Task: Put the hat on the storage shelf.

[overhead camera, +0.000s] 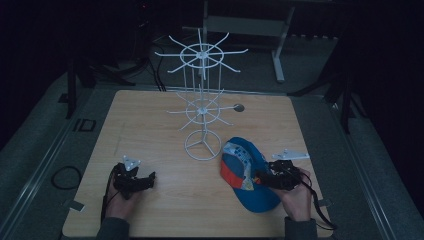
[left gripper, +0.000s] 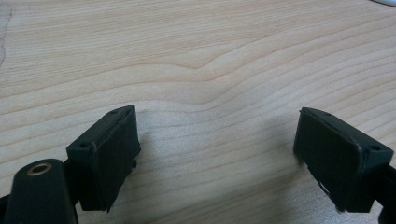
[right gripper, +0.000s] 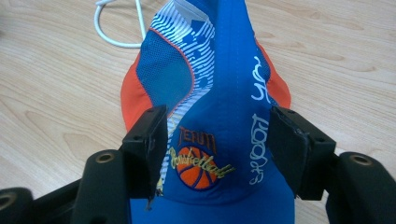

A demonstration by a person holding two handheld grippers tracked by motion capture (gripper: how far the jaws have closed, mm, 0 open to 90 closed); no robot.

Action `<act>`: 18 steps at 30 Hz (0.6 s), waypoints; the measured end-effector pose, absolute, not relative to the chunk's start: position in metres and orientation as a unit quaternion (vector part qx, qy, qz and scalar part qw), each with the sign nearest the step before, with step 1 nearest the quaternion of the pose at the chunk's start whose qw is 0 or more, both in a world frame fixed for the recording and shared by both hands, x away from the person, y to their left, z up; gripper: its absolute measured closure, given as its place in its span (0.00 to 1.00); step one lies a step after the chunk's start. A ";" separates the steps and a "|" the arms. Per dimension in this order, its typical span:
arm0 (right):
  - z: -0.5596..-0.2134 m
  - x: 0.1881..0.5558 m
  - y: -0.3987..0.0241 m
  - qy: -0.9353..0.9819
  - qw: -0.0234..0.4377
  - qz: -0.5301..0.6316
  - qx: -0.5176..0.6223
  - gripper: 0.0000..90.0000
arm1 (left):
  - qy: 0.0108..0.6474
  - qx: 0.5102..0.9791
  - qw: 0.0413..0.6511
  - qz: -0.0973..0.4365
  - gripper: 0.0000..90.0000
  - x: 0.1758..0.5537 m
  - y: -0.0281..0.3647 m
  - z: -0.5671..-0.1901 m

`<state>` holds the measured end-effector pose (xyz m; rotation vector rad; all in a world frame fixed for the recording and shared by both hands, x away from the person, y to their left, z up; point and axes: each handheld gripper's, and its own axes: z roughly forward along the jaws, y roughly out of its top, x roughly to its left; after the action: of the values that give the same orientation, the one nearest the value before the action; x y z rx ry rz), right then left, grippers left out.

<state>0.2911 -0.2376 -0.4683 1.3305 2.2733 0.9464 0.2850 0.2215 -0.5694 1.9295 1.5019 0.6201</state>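
The blue and orange cap (overhead camera: pixel 245 175) lies flat on the wooden worktop (overhead camera: pixel 165 200) at the lower right of the high view, just beside the ring base of the white wire rack (overhead camera: pixel 202 107) standing at the frame's centre. The right tool (right gripper: pixel 217 140) straddles the cap's front panel, one black jaw at each side of the basketball emblem with a sliver of cloth showing free by each pad, so it reads as open around the cap rather than pinching it. At lower left the left tool (left gripper: pixel 215 154) rests low over bare wood, jaws spread wide with nothing between them.
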 end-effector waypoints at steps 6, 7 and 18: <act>-0.473 0.296 -0.233 0.804 0.174 0.327 0.466 0.39 | 0.567 0.729 0.305 0.234 0.16 0.285 0.221 -0.569; -0.474 0.297 -0.232 0.805 0.179 0.325 0.464 0.36 | 0.567 0.728 0.305 0.234 0.16 0.285 0.221 -0.569; -0.471 0.301 -0.233 0.799 0.192 0.332 0.463 0.25 | 0.567 0.729 0.305 0.234 0.16 0.285 0.221 -0.569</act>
<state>0.3010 -0.2331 -0.4707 1.3003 2.2423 0.9321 0.2851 0.2215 -0.5694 1.9294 1.5019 0.6201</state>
